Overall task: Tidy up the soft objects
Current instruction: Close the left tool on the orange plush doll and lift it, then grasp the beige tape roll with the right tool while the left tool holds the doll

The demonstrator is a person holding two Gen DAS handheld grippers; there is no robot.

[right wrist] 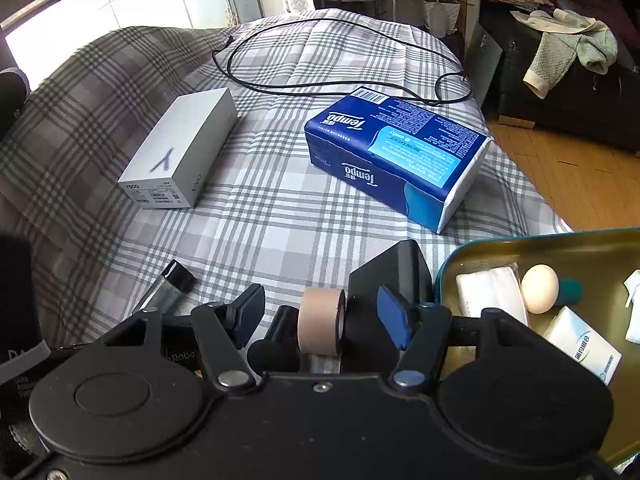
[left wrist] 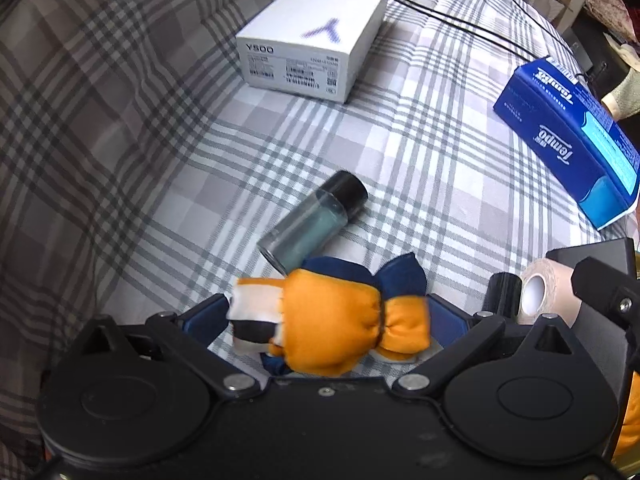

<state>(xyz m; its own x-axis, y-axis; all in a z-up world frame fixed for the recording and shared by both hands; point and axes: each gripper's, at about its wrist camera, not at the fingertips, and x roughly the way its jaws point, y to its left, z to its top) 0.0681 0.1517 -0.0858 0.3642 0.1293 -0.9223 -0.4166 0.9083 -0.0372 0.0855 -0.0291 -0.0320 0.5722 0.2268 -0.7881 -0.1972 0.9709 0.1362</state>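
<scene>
The orange plush toy, with a striped white-and-black end and dark blue parts behind it, sits crosswise between the blue pads of the left tool. The pads stand at both its sides and appear to pinch it. It is held just above the plaid bedcover.

Just beyond the toy, a clear bottle with a black cap lies on its side on the bedcover, its base close to the toy.

The beige tape roll stands on edge between the fingers of the right tool. The blue pads are spread apart on either side of the roll with gaps showing; they do not press it. A black block stands directly behind the roll.

To the right of that tool, a teal-rimmed tin tray holds an egg, a white wad and small white packets.

Further out on the bedcover lie a white box marked Y500 and a blue tissue pack, well apart. A black cable loops beyond them.
</scene>
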